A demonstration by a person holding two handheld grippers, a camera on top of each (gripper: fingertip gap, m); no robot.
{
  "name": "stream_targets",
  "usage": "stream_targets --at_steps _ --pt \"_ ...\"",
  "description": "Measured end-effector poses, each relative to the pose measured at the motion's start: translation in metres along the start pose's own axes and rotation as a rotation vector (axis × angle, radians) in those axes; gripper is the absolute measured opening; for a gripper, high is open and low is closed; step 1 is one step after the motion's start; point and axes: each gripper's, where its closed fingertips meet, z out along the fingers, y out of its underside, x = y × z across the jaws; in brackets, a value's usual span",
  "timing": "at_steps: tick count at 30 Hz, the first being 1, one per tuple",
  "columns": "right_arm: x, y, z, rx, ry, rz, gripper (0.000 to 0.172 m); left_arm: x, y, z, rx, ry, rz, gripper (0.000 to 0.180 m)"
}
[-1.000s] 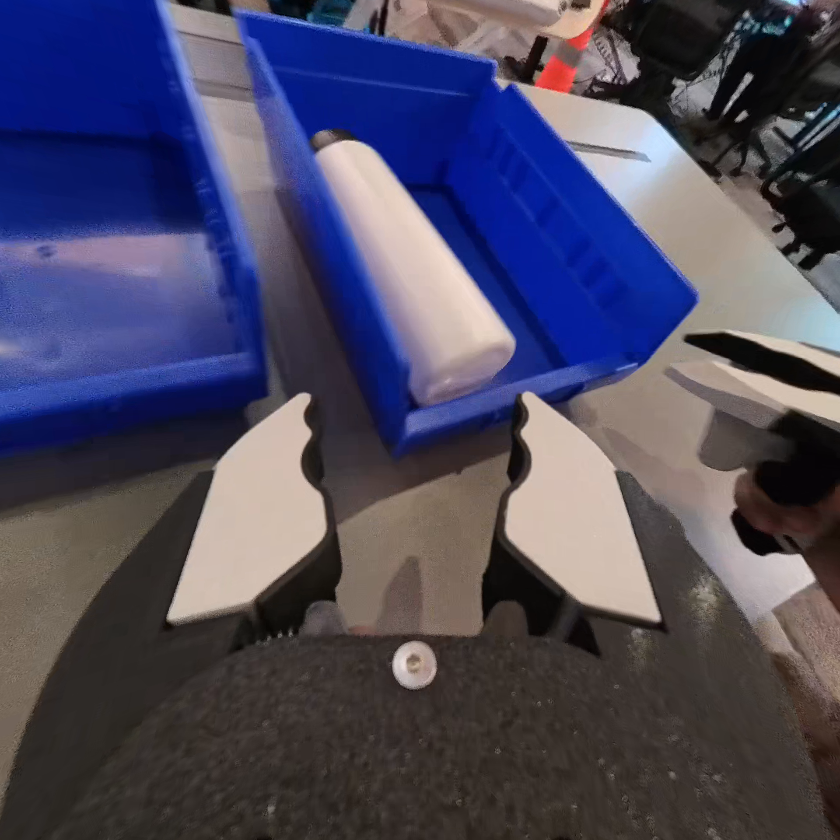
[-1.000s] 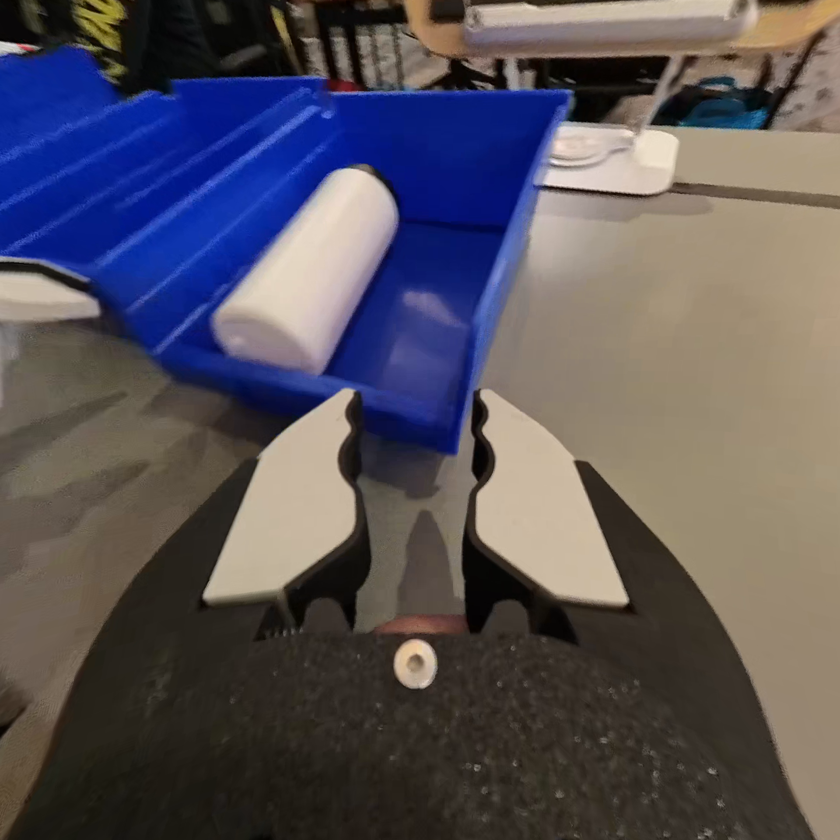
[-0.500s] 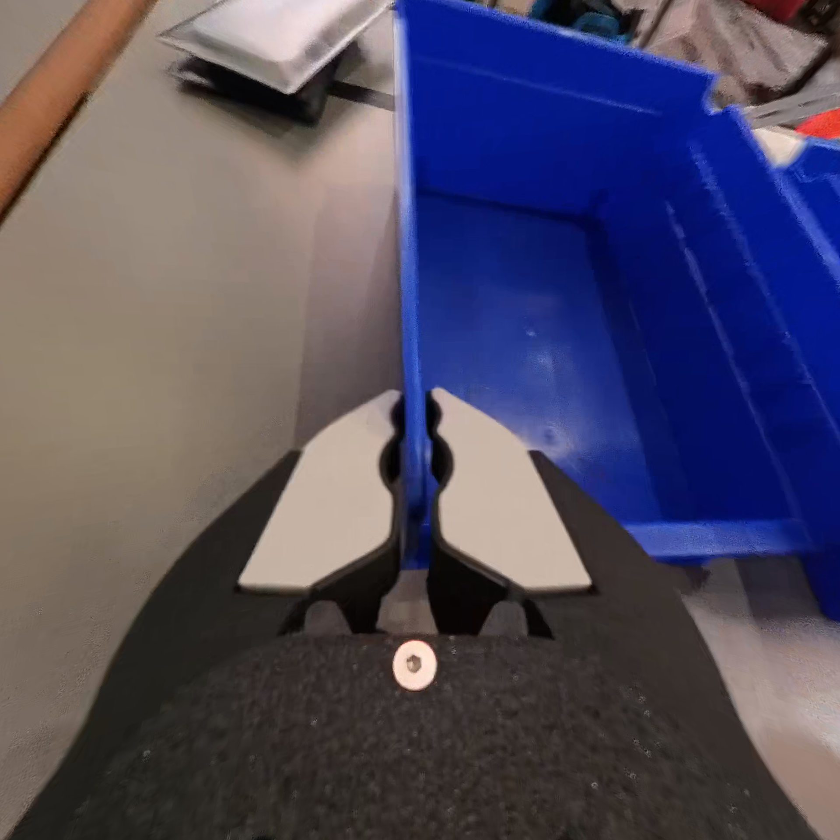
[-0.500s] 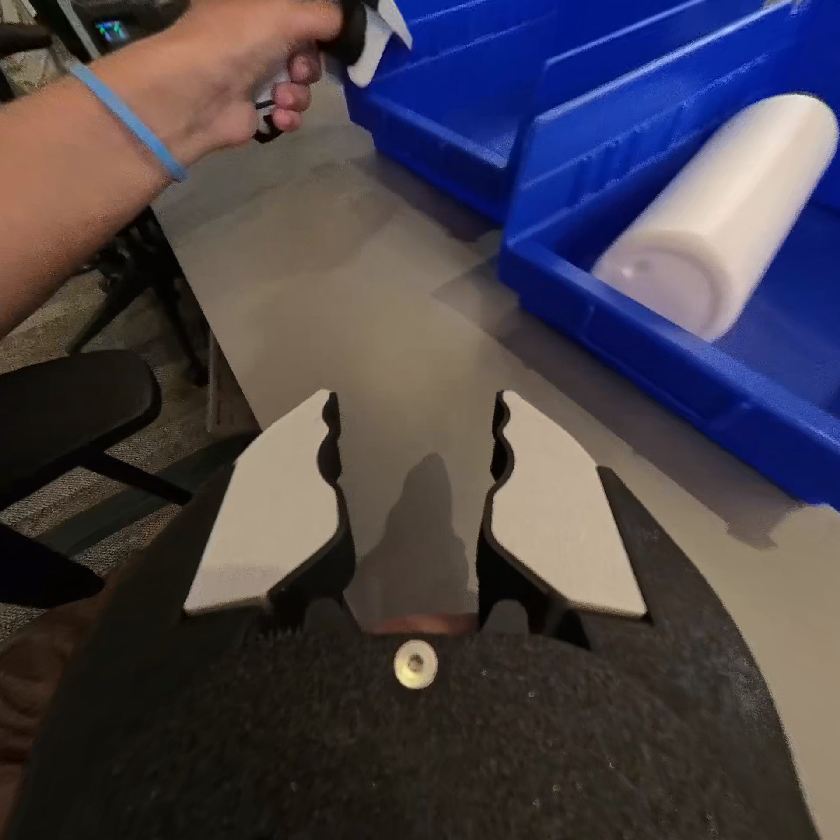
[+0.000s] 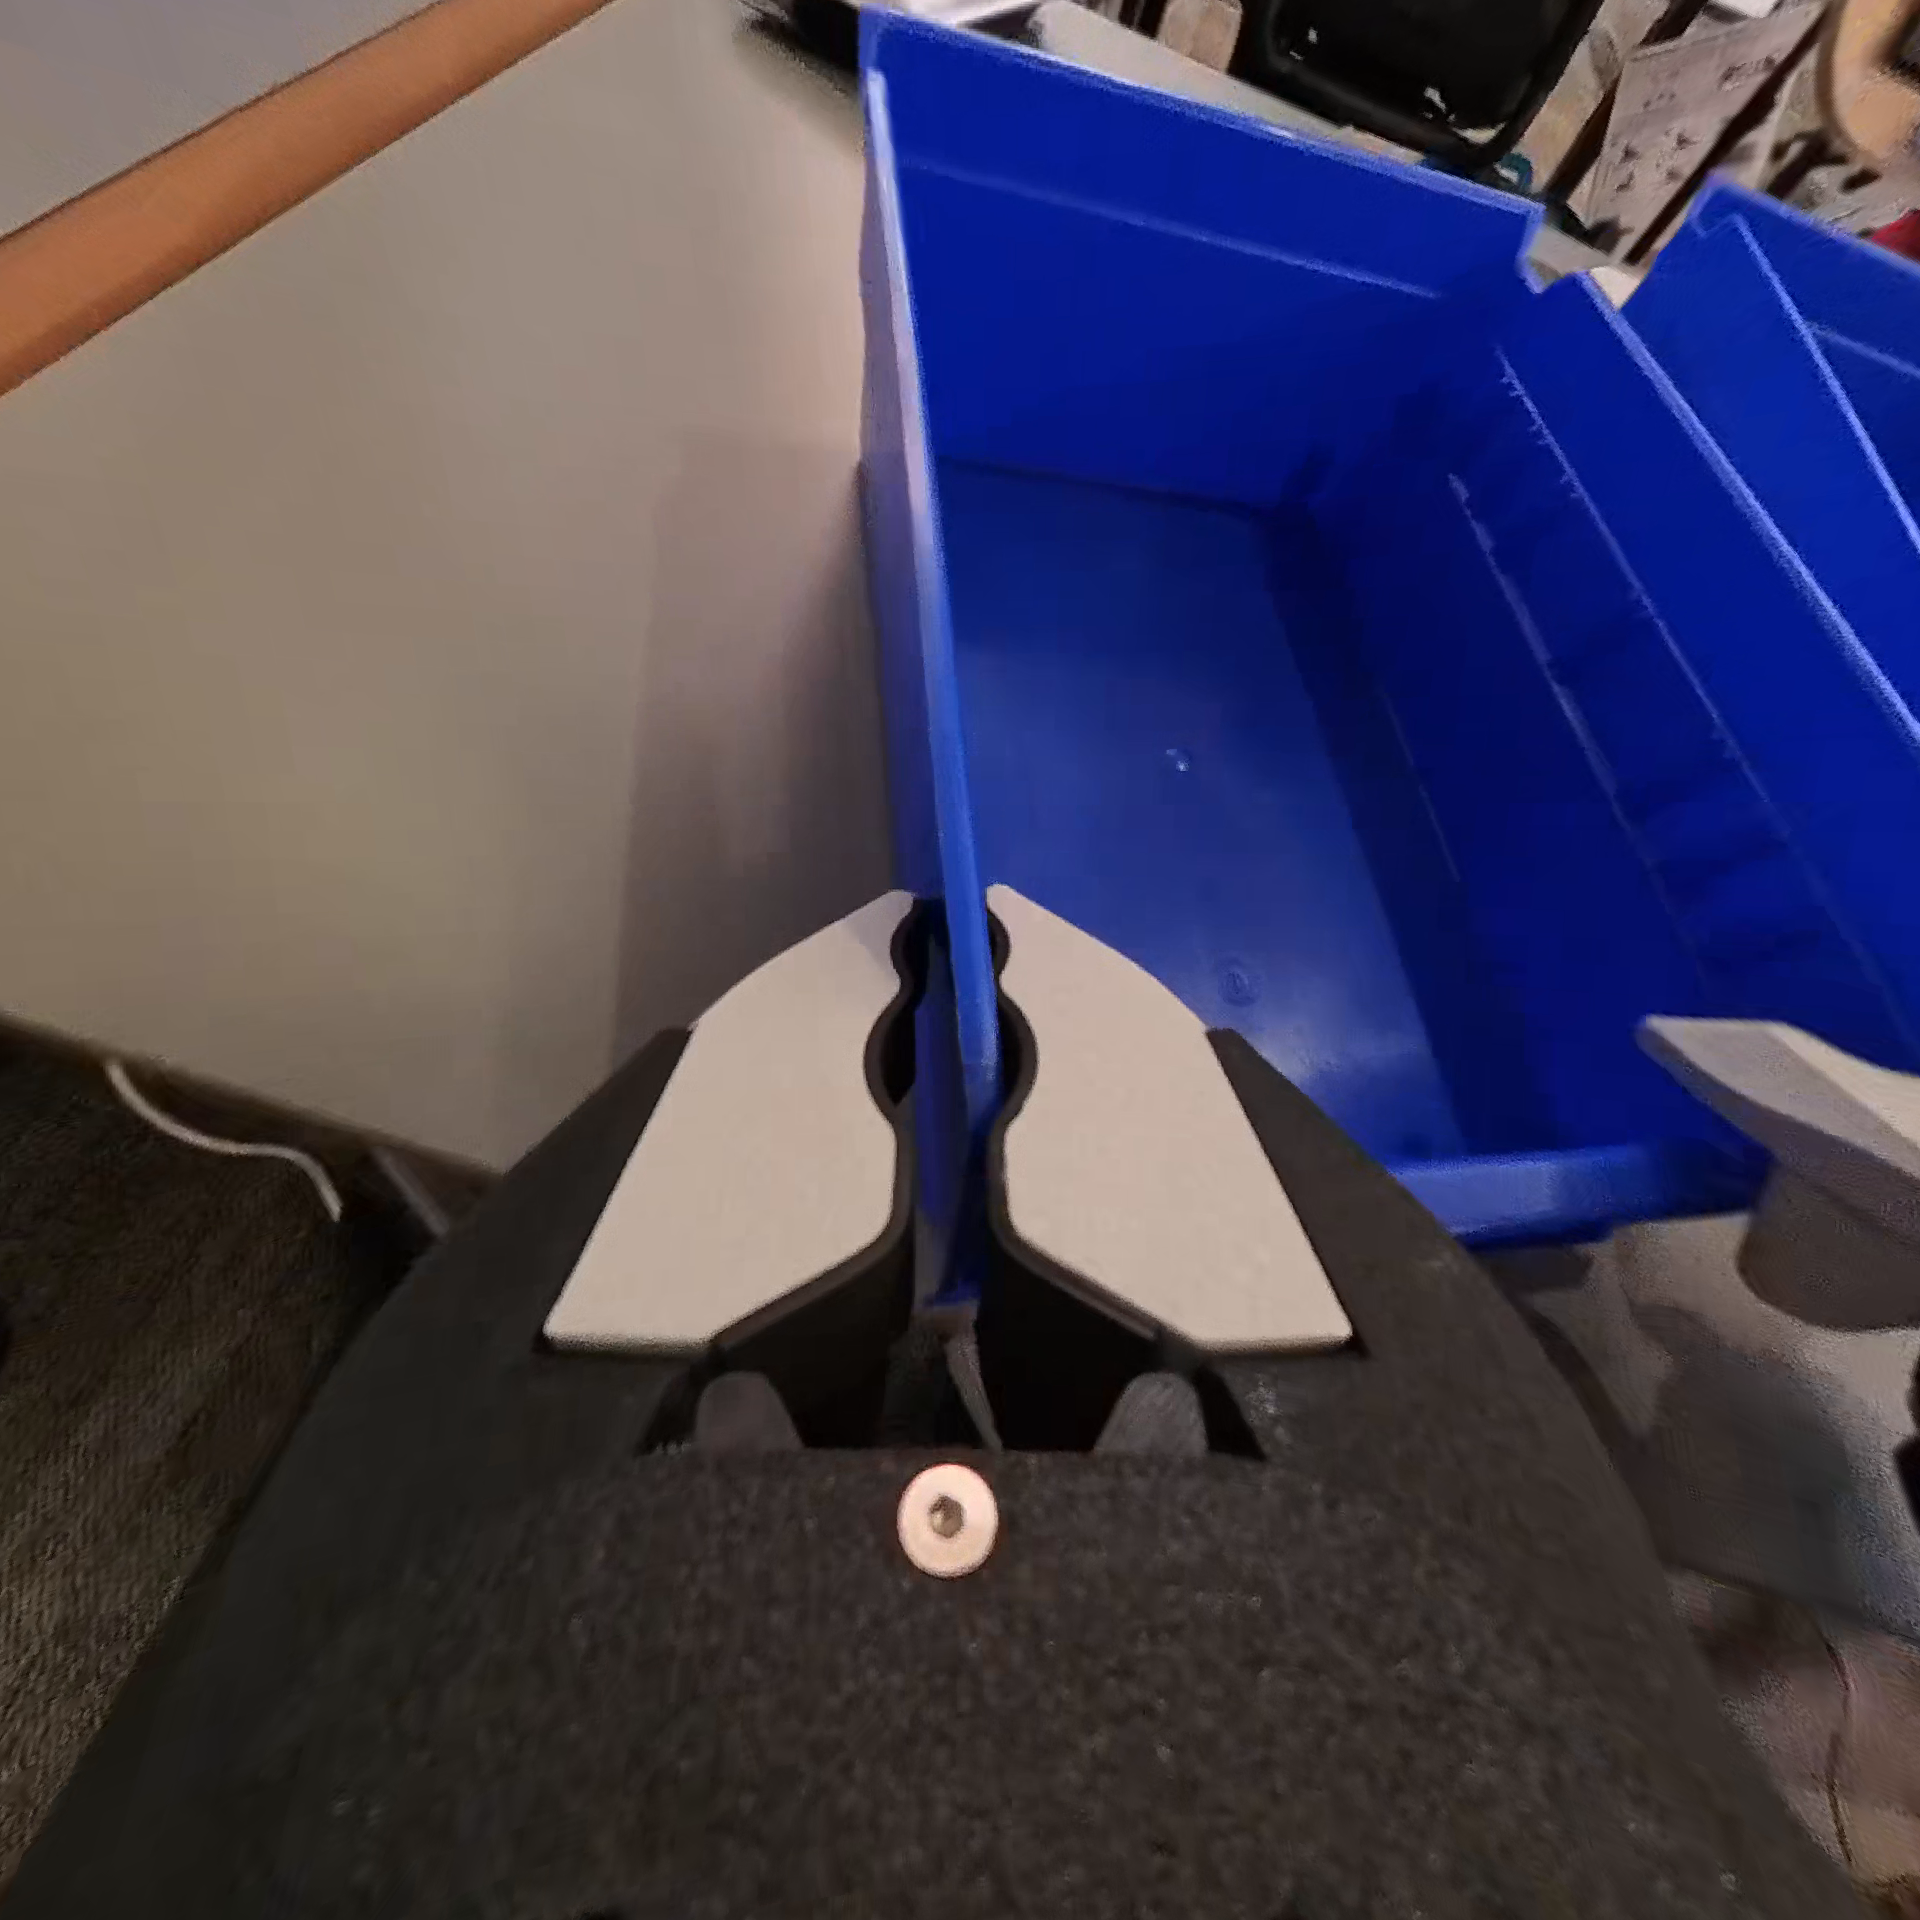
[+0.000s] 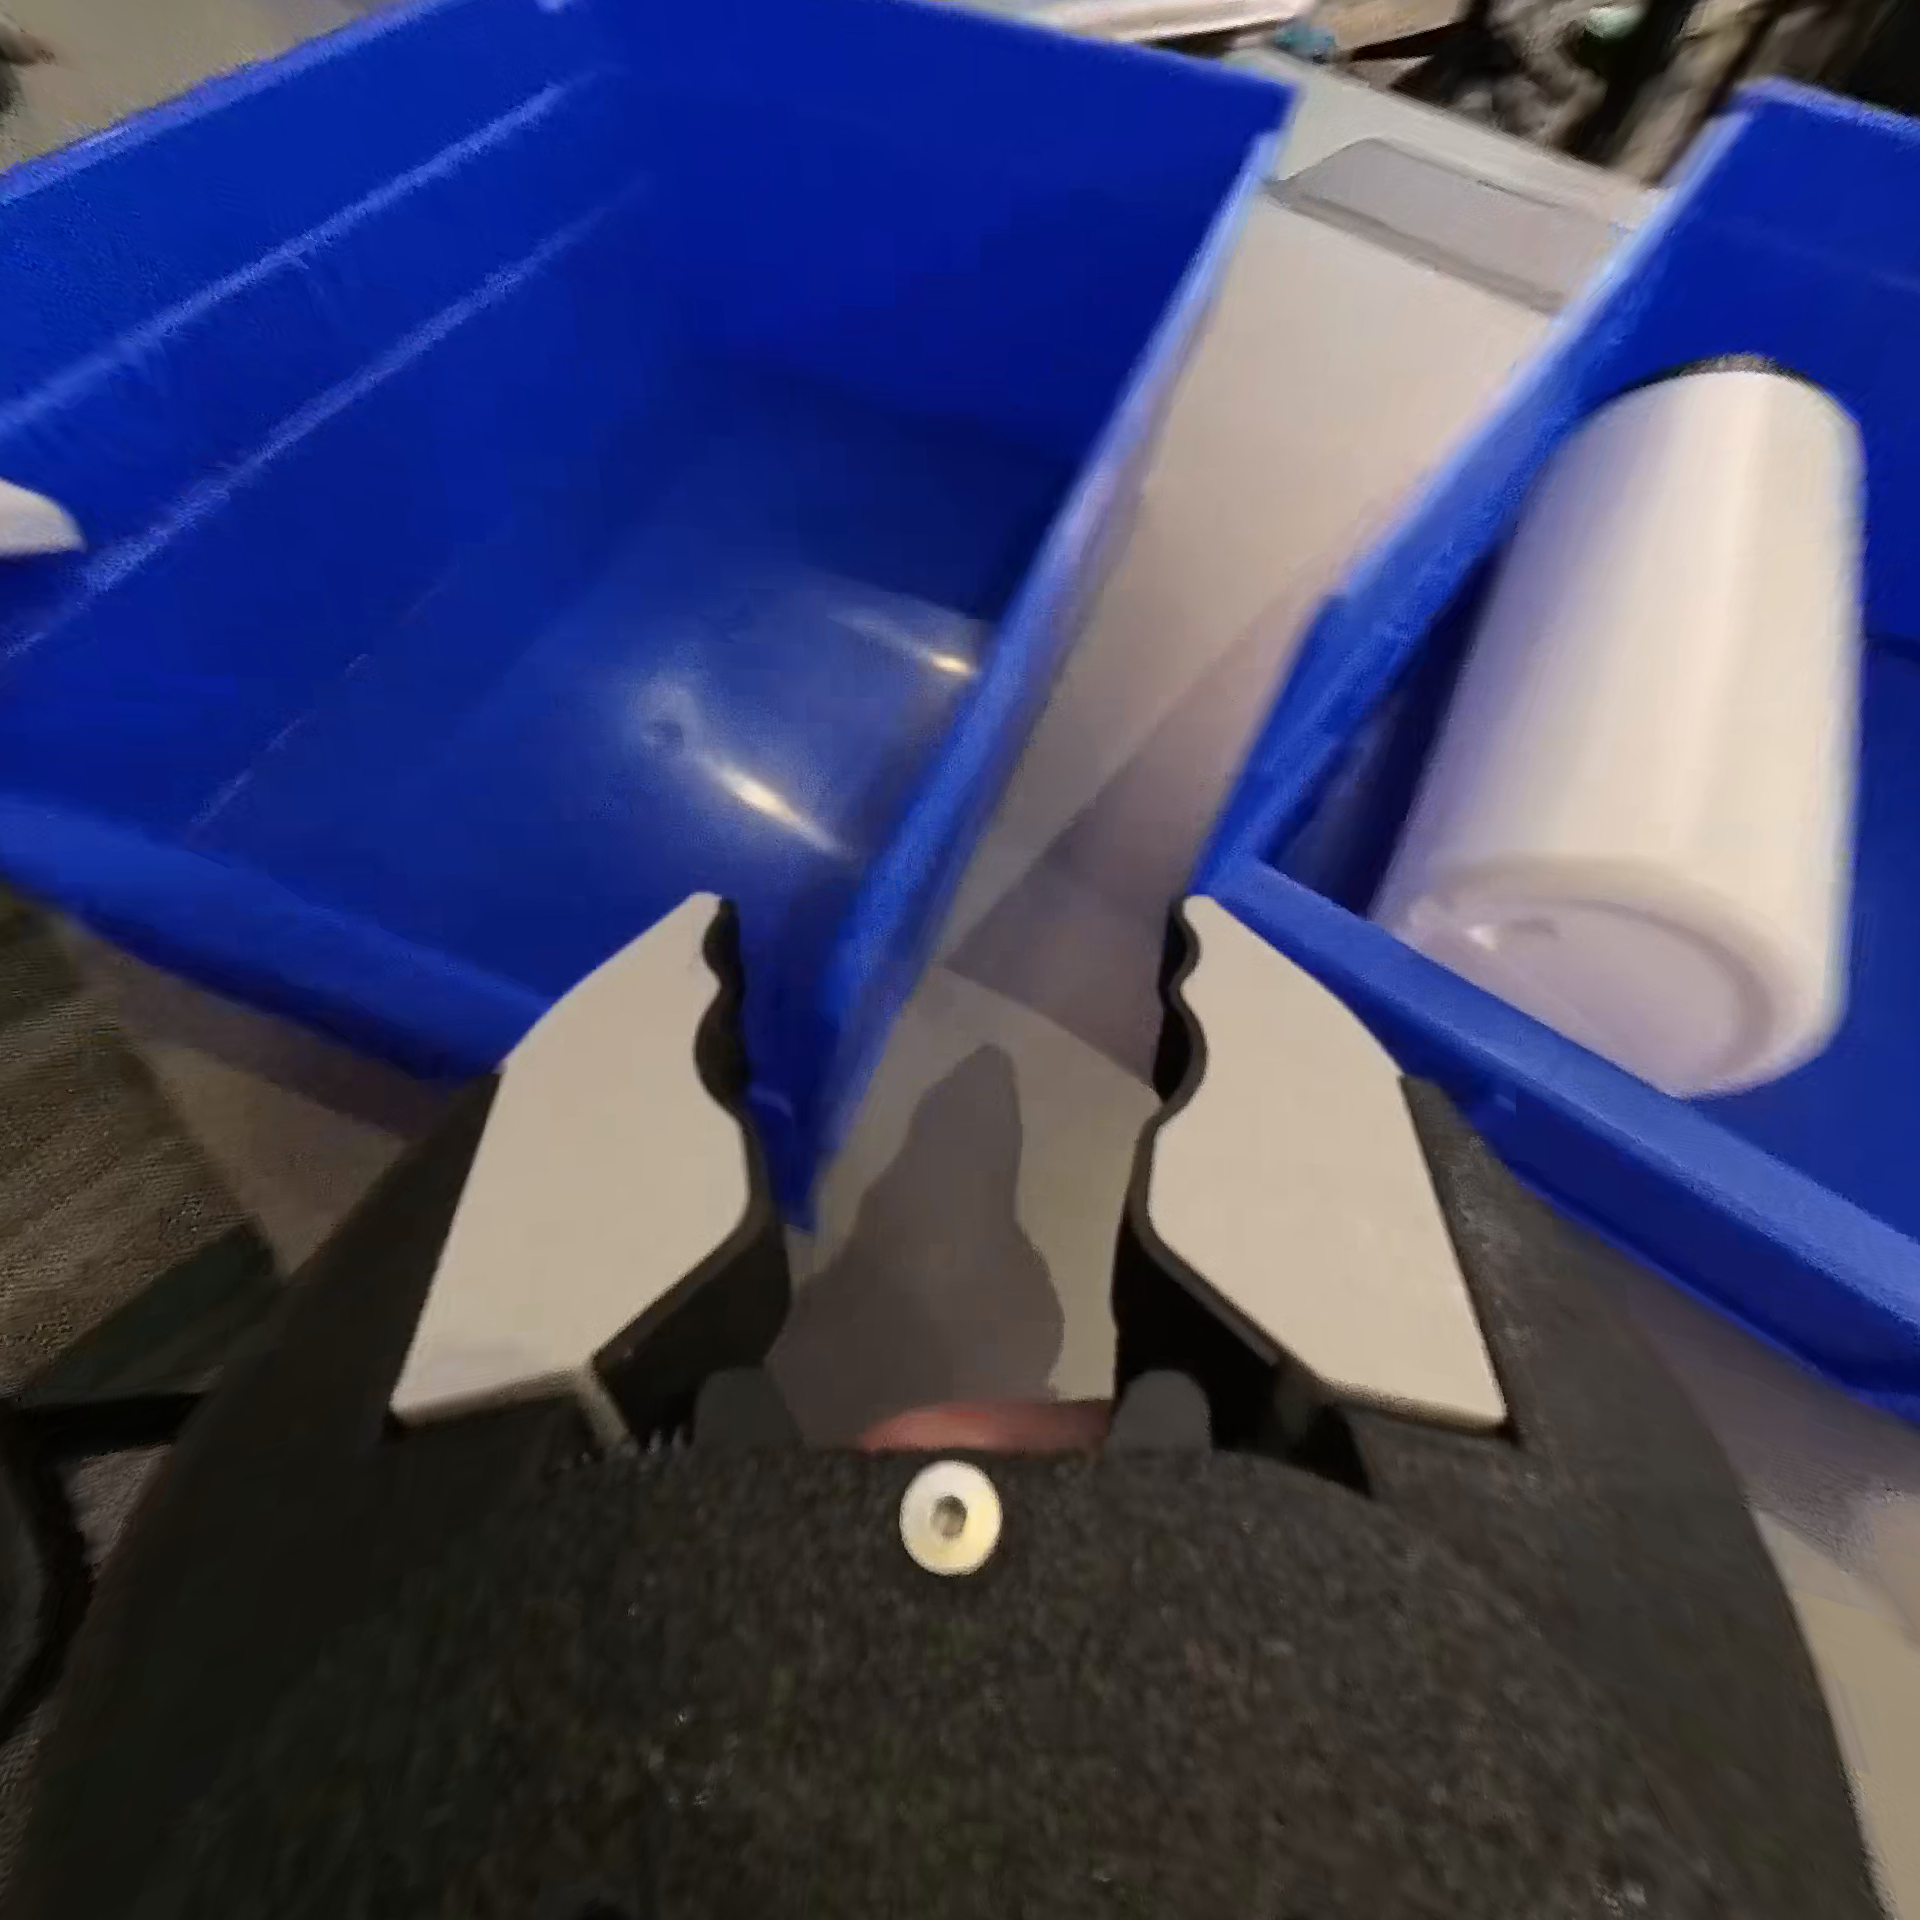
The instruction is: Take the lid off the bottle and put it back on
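My left gripper [image 5: 951, 904] is shut on the left side wall [image 5: 935, 623] of an empty blue bin [image 5: 1143, 312], and both pads press on the thin wall. My right gripper [image 6: 951, 914] is open and holds nothing. It straddles the same bin's right wall [image 6: 1039, 623] near the front corner. One of its fingers also shows in the left wrist view [image 5: 1808, 1122]. The white bottle [image 6: 1642, 675] lies on its side in a second blue bin [image 6: 1507, 1122] to the right, with its dark lid [image 6: 1725, 364] at the far end.
The bins stand side by side on a grey table [image 5: 416, 623], with a narrow strip of table [image 6: 1226, 520] between them. The second bin's corner shows in the left wrist view [image 5: 1787, 312]. Carpet [image 5: 156, 1299] lies beyond the table's near edge. The room's clutter is far behind.
My left gripper swung from the bottle's bin to the empty bin, shut on its left wall and stayed shut. My right gripper opened wider and moved onto the empty bin's right wall.
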Motion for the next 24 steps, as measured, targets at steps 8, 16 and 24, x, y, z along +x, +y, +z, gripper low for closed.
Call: stream_targets --at_steps 8,16,24 --pt "-0.024 -0.011 -0.027 0.038 -0.045 0.008 0.006 0.003 0.013 -0.055 0.101 -0.122 -0.004 0.006" --pt "0.043 -0.082 -0.119 0.326 0.121 0.027 0.006 0.108 -0.078 -0.097 0.359 -0.008 0.127 0.005" --pt "0.226 -0.073 -0.238 0.372 0.483 0.129 0.002 0.323 -0.073 -0.054 0.328 0.257 0.318 0.005"
